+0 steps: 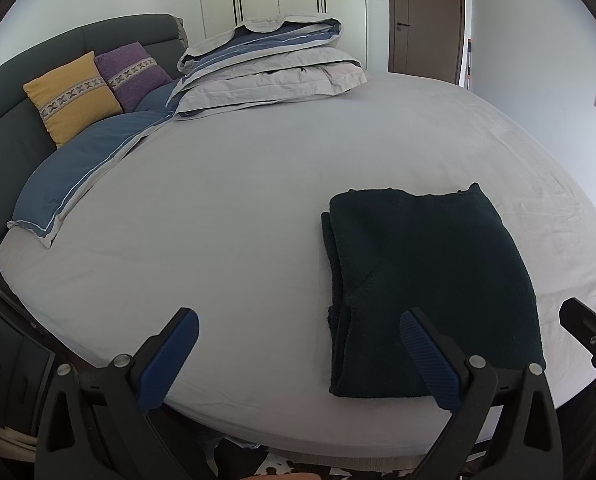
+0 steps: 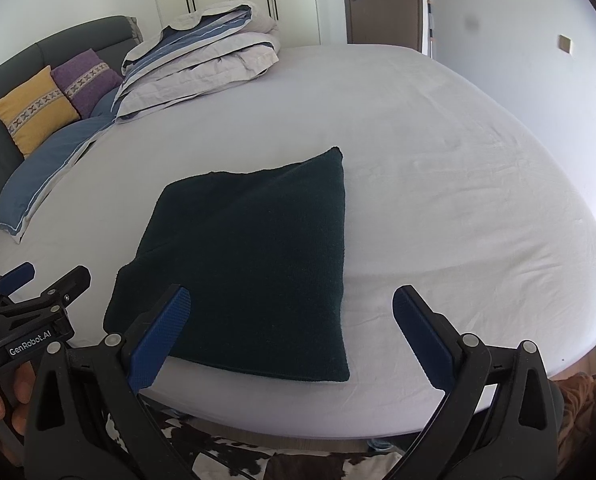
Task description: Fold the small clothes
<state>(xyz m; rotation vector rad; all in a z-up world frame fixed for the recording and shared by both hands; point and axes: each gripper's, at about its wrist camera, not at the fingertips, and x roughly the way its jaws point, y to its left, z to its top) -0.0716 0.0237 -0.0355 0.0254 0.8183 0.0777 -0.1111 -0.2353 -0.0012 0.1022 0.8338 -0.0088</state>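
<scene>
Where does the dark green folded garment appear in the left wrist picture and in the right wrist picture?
Left wrist view: the dark green folded garment lies right of centre, low, on the bed sheet.
Right wrist view: the garment lies at the centre, slightly left.
Shared landmark: the yellow cushion at the headboard, upper left.

Both wrist views look from the near edge of the pale grey-sheeted bed (image 1: 258,184), slightly downward, toward its far side. The left one sits further left, with the folded dark green knitted garment (image 1: 429,280) at its right; the right one has it left of centre (image 2: 254,264). Both share the garment and the stacked grey-and-blue duvet (image 2: 202,60).
</scene>
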